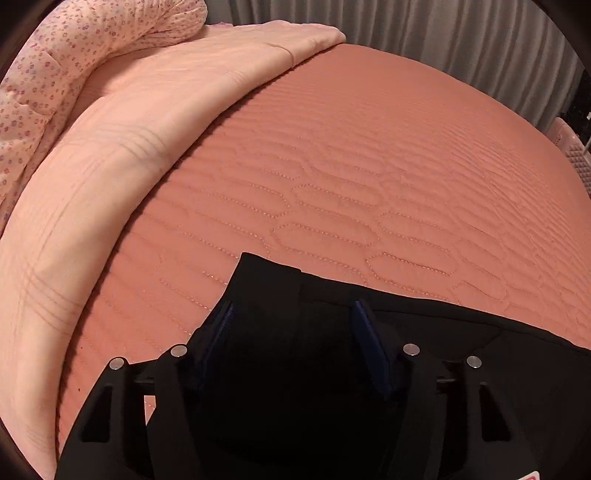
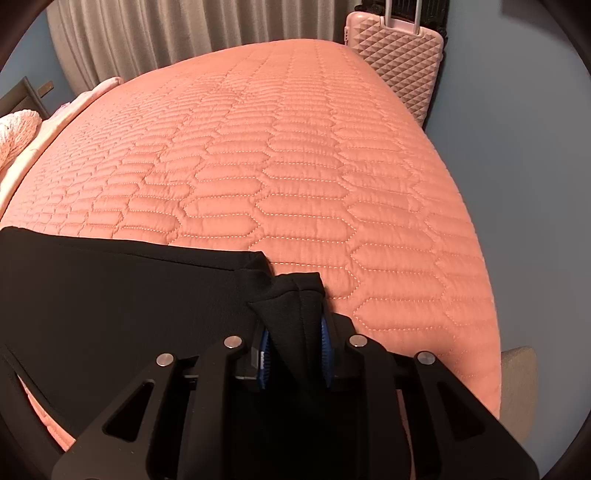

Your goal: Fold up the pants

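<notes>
Black pants (image 2: pixel 110 295) lie flat on the near part of the bed, on a salmon quilt (image 2: pixel 277 155) stitched in long hexagon cells. In the right wrist view the cloth covers the lower left of the frame; its far edge runs straight across the quilt to a folded corner near frame centre.

Right tongs (image 2: pixel 295 354): pressed in on a bunched fold of the pants at that corner. Blue pads (image 2: pixel 325 347) sit against the cloth on both sides, and the fold stands up between them in a ridge. The grip is narrow, not fully together, with cloth filling the gap.

Left tongs (image 1: pixel 291 332): half spread, over the other end of the pants (image 1: pixel 443 332). Black cloth lies beneath and between the fingers, and a corner of it sticks out past the tips onto the quilt (image 1: pixel 332 166). Pads (image 1: pixel 364 332) are dark against dark cloth; contact not seen, pads appear to stand clear of the fabric.

Surroundings: a pale peach blanket (image 1: pixel 129 147) lies folded in a band along the left side of the bed, with a flowered cover (image 1: pixel 55 74) beyond it. Grey curtains (image 2: pixel 166 33) hang behind the bed. A pink hard-shell suitcase (image 2: pixel 399 62) stands upright at the far right corner, handle raised.
</notes>
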`<state>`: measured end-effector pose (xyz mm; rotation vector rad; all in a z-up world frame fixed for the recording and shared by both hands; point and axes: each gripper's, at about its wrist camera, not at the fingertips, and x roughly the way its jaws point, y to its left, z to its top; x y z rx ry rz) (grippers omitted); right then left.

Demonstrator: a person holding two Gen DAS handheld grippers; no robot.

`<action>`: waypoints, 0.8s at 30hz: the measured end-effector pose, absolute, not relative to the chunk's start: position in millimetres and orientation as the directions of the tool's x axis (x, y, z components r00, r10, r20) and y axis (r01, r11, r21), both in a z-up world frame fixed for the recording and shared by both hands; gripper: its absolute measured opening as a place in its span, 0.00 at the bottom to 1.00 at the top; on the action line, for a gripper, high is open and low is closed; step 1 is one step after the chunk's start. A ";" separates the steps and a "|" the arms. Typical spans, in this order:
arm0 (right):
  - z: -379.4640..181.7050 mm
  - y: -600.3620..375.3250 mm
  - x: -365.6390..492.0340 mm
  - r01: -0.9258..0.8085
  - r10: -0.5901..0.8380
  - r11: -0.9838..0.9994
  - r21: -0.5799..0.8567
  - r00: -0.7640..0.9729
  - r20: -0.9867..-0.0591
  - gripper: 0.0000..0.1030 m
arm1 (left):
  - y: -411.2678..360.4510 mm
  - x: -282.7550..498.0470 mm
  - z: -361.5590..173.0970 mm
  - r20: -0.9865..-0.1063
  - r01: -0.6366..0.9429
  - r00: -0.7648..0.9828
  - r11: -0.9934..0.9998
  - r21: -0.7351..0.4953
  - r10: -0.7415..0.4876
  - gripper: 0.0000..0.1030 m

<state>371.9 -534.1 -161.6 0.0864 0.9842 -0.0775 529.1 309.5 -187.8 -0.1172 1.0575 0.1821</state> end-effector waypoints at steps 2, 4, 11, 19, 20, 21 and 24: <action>-161.5 -533.9 371.1 0.116 -0.030 0.992 0.042 0.555 -0.832 0.21 | 311.8 531.0 -186.8 -0.865 -0.202 0.494 0.979 -0.020 0.084 0.37; -160.8 -532.0 370.9 0.126 -0.043 0.992 0.032 0.553 -0.832 0.21 | 319.5 528.9 -181.1 -0.855 -0.228 0.512 0.972 -0.049 0.077 0.14; -136.4 -522.3 356.5 0.106 -0.057 0.994 0.008 0.591 -0.805 0.18 | 339.5 492.1 -119.5 -0.751 -0.161 0.657 0.961 -0.224 -0.065 0.07; -34.6 -517.7 274.0 -0.058 0.105 0.994 0.094 0.776 -0.622 0.18 | 365.9 364.8 -10.3 -0.444 0.001 0.878 0.928 -0.372 -0.179 0.00; -23.1 -513.5 255.2 -0.098 0.127 0.992 0.082 0.784 -0.607 0.18 | 376.6 338.5 3.3 -0.391 0.043 0.899 0.927 -0.372 -0.199 0.00; -17.3 -509.8 237.4 -0.130 0.137 0.990 0.056 0.782 -0.609 0.18 | 384.9 320.2 8.9 -0.383 0.058 0.901 0.932 -0.357 -0.203 0.00; -26.9 -511.0 215.8 -0.123 0.126 0.991 0.051 0.743 -0.657 0.18 | 398.1 294.6 -2.8 -0.516 0.003 0.840 0.954 -0.301 -0.166 0.00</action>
